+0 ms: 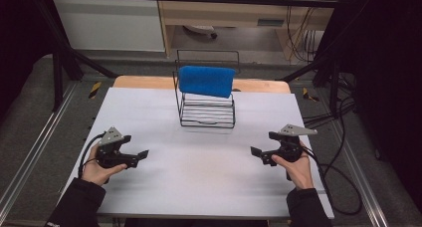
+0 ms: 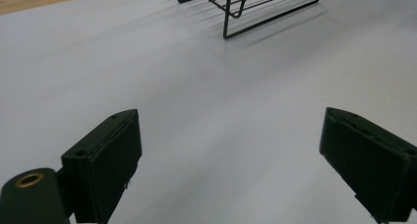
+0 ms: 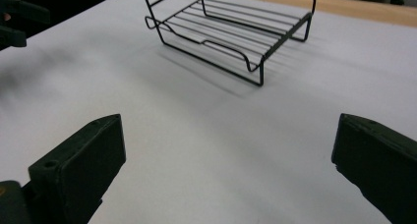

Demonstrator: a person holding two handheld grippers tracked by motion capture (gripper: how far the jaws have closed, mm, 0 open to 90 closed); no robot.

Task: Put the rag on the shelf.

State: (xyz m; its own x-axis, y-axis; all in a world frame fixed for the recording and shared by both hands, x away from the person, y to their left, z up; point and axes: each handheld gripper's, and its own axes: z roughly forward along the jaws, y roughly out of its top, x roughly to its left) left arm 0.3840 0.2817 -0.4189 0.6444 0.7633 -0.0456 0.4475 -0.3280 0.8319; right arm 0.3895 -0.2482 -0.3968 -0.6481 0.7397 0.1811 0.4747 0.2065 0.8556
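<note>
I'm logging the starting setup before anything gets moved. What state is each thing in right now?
left gripper: open, jaws wide apart, holding nothing, over bare table.
right gripper: open, jaws wide apart, holding nothing.
blue sponge: draped over the top of the rack, untouched.
wire rack: upright on the table, lower shelf bare.
table: covered with a white sheet, wooden edge showing at the far side.

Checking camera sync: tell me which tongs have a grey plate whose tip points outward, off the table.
The right tongs: their plate's tip points past the table's right edge. The left tongs' plate peaks upward.
</note>
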